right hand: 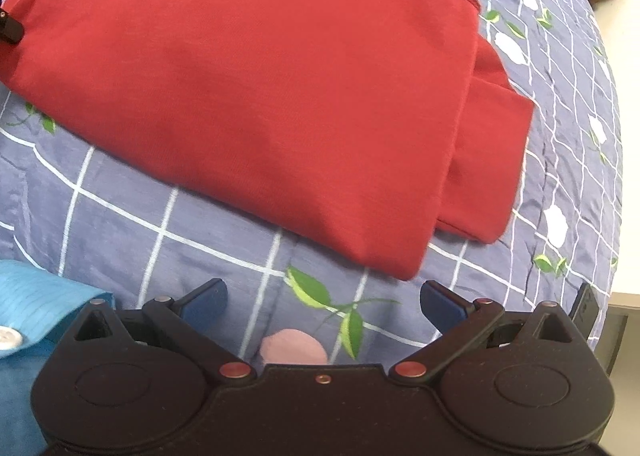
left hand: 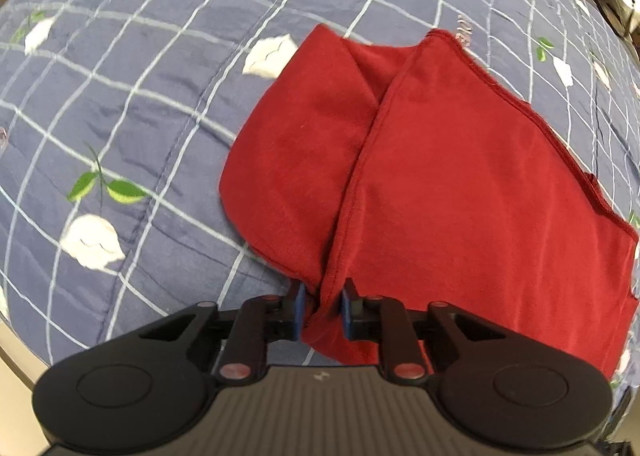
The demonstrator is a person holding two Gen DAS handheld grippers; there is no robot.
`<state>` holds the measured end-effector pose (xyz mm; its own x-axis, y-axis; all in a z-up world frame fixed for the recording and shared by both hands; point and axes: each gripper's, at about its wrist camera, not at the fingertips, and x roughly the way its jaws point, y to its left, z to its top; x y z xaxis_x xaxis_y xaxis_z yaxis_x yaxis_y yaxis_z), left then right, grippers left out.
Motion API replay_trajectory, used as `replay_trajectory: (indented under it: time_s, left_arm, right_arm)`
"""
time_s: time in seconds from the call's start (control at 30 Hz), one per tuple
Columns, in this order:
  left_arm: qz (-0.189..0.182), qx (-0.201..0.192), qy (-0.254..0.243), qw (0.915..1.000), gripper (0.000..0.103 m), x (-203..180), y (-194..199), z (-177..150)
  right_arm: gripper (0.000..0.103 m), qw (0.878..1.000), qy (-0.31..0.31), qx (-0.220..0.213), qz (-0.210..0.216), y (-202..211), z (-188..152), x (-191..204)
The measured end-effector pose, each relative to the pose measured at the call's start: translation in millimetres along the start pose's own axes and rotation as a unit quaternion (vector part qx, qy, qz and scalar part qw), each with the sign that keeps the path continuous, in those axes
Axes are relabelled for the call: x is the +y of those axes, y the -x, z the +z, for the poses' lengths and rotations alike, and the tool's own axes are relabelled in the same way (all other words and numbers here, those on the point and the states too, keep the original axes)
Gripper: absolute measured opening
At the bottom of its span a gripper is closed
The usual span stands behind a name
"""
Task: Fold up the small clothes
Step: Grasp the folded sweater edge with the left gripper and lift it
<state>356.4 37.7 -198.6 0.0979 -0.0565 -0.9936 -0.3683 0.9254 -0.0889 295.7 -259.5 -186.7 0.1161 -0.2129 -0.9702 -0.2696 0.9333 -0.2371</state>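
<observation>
Red cloth (left hand: pixel 460 184) lies folded in layers on the blue checked bedspread (left hand: pixel 140 104), and our left gripper (left hand: pixel 323 310) has its blue-padded fingers (left hand: pixel 298 306) closed on a bunched edge of that cloth at its near side. Our right gripper (right hand: pixel 323 302) hovers just short of the cloth's near corner, its fingers (right hand: pixel 442 304) spread wide with nothing between them, above a leaf print on the bedspread. Beside the cloth's near left we see a light blue sleeve (right hand: pixel 36 308) with a white button.

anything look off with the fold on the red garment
Slightly. In the right wrist view the red garment has an under layer poking out past the top layer at its right edge, so the edges don't line up. The left gripper pinches a bunched corner.
</observation>
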Motion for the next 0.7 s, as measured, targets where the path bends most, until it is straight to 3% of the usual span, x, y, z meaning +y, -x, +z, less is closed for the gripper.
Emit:
replay_trajectory:
  time_s: [0.23, 0.47, 0.57, 0.7]
  left_arm:
    - [0.043, -0.058, -0.064, 0.9953, 0.012, -41, 31, -14]
    - [0.062, -0.128, -0.142, 0.9797, 0.011, -101, 62, -28]
    - [0.061, -0.156, -0.180, 0.9692, 0.010, -133, 73, -40]
    - [0.065, -0.196, -0.261, 0.9431, 0.010, -186, 87, -68]
  right_arm:
    - [0.102, 1.000, 0.010, -0.004, 0.001, -2, -16, -24]
    - [0.102, 1.000, 0.007, -0.010, -0.005, -6, -31, -65]
    - [0.102, 1.000, 0.005, -0.010, -0.006, -10, -38, -84]
    - [0.102, 1.000, 0.010, -0.012, -0.006, -14, -46, -105]
